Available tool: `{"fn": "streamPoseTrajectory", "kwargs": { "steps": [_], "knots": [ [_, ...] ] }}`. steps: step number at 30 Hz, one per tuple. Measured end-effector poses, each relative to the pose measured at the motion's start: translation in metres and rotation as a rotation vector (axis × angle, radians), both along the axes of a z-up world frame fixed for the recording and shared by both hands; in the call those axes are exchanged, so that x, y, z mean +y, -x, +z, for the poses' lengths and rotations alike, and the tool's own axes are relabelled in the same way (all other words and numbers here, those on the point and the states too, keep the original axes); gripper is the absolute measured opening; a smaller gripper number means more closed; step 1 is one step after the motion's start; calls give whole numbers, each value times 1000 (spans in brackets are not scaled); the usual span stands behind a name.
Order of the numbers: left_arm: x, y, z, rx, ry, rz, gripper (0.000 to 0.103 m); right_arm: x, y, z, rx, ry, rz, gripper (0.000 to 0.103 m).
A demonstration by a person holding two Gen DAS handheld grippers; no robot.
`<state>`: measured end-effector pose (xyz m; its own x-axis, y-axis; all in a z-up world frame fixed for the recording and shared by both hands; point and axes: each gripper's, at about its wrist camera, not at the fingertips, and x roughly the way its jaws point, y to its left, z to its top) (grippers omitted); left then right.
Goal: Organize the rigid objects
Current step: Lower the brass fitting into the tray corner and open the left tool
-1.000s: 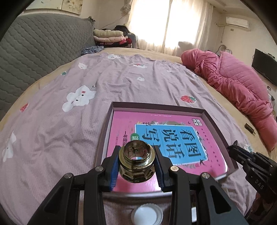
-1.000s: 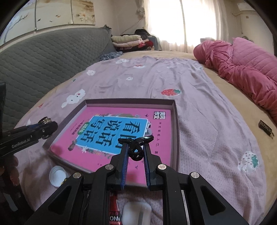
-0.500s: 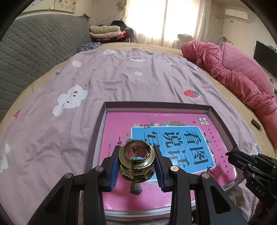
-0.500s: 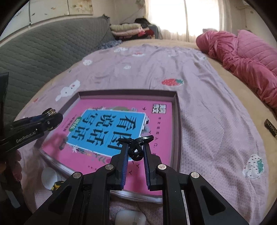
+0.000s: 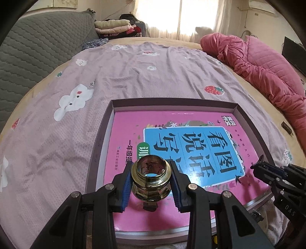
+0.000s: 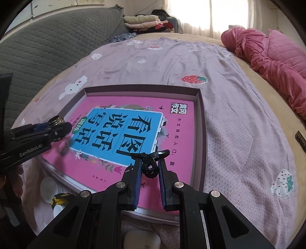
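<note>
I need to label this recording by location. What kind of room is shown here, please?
Most likely a bedroom in a home. The work happens on a bed under a purple printed sheet, with a pink quilt bunched at one side, folded clothes stacked behind, and a curtained window beyond.

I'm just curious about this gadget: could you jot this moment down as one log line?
left tongs: shut on brass fitting | right tongs: shut on black clip | both over pink book in tray | nothing released yet
</note>
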<state>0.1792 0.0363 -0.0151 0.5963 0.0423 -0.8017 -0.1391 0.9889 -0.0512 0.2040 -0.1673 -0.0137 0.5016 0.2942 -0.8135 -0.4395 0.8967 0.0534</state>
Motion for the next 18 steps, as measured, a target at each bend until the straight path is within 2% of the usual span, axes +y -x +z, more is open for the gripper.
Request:
{"fn": "streamPoseTrajectory", "kwargs": {
  "steps": [9, 18],
  "knots": [
    [-2, -1, -11, 34, 2, -11, 36, -4, -4, -10, 49, 14, -17, 17],
    [2, 6, -18, 56, -3, 9, 36, -2, -4, -16, 53, 74, -13, 17]
  ]
}}
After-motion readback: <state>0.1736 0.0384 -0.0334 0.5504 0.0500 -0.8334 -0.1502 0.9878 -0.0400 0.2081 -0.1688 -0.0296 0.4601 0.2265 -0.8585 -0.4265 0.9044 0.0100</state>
